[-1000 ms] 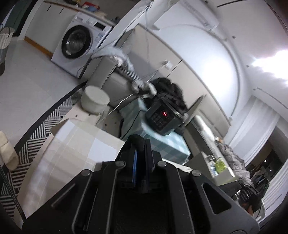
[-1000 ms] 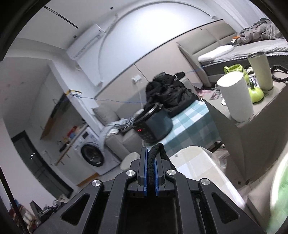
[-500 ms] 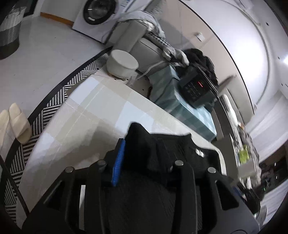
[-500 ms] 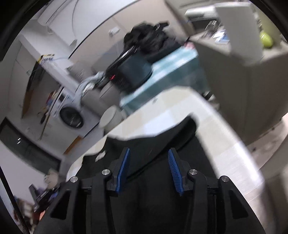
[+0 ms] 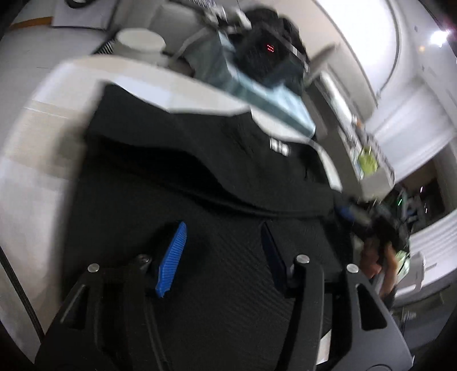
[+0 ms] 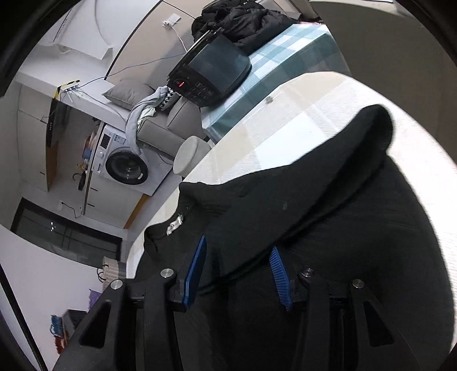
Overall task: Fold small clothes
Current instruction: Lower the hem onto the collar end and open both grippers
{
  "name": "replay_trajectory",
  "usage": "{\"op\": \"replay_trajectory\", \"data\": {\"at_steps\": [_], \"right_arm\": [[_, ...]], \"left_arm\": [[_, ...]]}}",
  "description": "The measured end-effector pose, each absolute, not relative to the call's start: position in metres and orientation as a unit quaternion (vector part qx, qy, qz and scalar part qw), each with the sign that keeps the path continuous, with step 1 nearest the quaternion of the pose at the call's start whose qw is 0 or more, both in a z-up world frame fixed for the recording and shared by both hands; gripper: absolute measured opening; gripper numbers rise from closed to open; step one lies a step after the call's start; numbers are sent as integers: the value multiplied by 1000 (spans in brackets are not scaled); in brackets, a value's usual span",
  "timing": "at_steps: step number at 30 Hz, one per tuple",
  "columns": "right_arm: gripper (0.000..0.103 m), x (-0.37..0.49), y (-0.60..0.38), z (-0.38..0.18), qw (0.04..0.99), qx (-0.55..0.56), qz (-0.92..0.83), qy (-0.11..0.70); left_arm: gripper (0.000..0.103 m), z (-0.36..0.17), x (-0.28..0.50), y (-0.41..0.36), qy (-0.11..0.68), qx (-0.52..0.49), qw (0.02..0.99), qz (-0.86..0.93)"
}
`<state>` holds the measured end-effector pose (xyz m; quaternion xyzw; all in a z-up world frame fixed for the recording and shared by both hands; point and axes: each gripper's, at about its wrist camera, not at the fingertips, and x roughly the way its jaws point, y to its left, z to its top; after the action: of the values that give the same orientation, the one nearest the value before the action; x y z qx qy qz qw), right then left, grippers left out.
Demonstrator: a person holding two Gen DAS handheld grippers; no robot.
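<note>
A black garment [image 5: 200, 159] lies spread on the pale round table [image 5: 37, 137], with a small white label [image 5: 278, 147] near its far edge. My left gripper [image 5: 221, 245] hovers low over the near part of the cloth. Its jaws are opening, and the blue pads [image 5: 171, 256] stand apart without pressing the fabric between them. In the right wrist view the same garment [image 6: 328, 205] covers the table [image 6: 300, 114], one corner bulging up at the far right. My right gripper [image 6: 237, 256] stands open over the cloth, its pads [image 6: 280, 274] off the fabric.
Beyond the table, a black cooker [image 6: 211, 71] with a red display sits on a teal checked cloth [image 6: 285, 45], with a heap of dark clothes [image 6: 240, 17] behind it. A round stool [image 6: 190, 154], a sofa and a washing machine [image 6: 125, 168] stand further left.
Both grippers were shut on black cloth and held high. They have since tilted down, dropped to the table and opened, and the garment now lies on the tabletop.
</note>
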<state>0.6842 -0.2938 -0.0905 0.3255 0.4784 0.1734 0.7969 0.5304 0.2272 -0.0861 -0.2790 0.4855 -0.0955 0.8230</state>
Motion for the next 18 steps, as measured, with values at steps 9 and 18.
{"op": "replay_trajectory", "data": {"at_steps": [9,18], "right_arm": [[46,709,-292,-66,810,381,201,399],[49,690,-293,-38,850,291,193,395]], "left_arm": [[53,-75,602,224,419,-281,861,-61],[53,-50,601,240,384,-280,879,-26]]}}
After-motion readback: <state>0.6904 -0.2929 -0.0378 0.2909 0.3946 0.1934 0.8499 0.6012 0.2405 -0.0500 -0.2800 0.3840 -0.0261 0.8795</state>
